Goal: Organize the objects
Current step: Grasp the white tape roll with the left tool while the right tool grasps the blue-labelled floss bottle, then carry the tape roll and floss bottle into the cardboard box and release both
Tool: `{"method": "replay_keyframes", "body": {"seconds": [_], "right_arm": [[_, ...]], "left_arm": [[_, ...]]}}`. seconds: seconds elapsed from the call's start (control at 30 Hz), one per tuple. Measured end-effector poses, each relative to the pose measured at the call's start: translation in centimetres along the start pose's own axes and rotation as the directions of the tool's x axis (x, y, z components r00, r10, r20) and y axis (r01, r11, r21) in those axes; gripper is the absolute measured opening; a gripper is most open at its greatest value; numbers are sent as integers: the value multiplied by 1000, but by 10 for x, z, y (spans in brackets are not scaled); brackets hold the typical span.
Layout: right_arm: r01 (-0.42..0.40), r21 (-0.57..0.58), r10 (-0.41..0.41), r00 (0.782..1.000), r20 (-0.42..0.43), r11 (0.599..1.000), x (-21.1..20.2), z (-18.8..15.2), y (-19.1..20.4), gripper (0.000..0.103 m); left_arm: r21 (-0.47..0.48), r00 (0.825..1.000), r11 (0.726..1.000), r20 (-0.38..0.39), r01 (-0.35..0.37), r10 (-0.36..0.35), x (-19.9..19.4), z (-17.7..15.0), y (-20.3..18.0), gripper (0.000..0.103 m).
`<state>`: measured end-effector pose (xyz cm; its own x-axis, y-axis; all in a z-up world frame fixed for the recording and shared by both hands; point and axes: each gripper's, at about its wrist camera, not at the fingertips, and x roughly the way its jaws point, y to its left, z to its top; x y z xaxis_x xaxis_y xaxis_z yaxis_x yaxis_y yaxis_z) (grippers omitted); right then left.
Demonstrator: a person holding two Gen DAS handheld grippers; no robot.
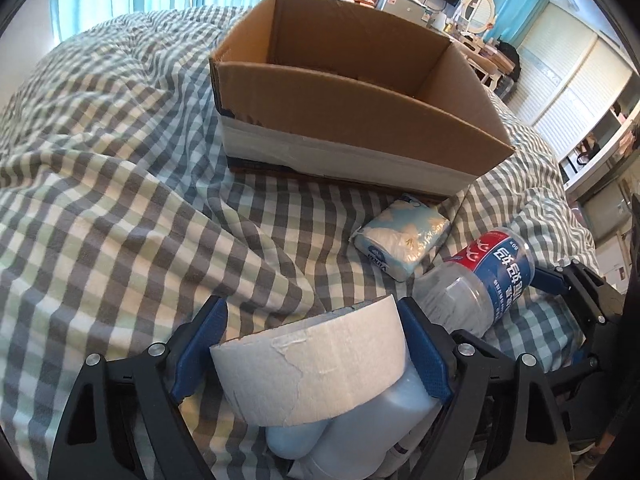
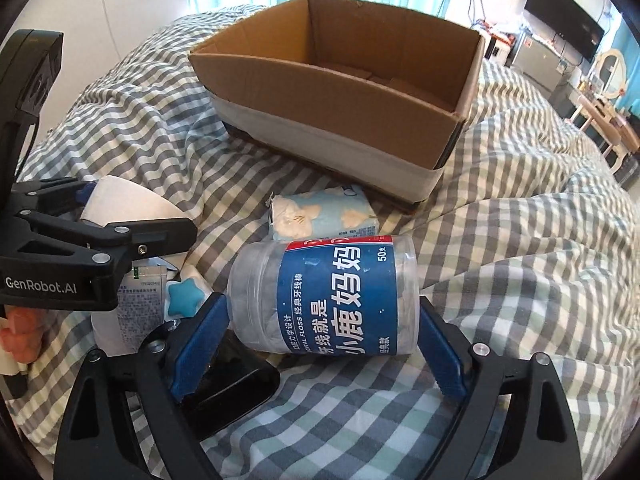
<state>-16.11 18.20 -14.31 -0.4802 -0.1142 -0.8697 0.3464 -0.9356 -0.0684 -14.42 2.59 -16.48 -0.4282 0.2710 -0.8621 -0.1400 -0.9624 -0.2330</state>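
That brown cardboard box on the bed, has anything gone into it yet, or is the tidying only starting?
Only starting, it seems. The brown cardboard box shows only bare cardboard inside, though its near floor is hidden. In hand: the left gripper clamps a white tape roll; the right gripper brackets the clear floss jar with the blue label. Left on the checked quilt: the pale blue tissue pack and small items nearby.

Our left gripper [image 1: 312, 354] has matte black curved arms with cut-out openings and round silver screws, and its fingers [image 1: 426, 354] wear blue textured pads. Our right gripper [image 2: 324, 344] is built the same way: black frame, silver screws, blue pads. In the right wrist view, the left gripper's black side carries white "GenRobot.AI" lettering.
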Motion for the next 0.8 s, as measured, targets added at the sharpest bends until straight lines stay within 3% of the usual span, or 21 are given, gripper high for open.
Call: {"method": "replay_keyframes", "body": {"seconds": [0.4,0.8], "right_arm": [[58,14,-60,988,142,998,-53,-4,10,90],[53,55,-66,960,271,997,-118,-7,20,90]], "left_arm": [[29,993,999,111,-40,36,-51,-1,-8,87],[67,965,993,249,-97,78,-115,3,-21,87]]}}
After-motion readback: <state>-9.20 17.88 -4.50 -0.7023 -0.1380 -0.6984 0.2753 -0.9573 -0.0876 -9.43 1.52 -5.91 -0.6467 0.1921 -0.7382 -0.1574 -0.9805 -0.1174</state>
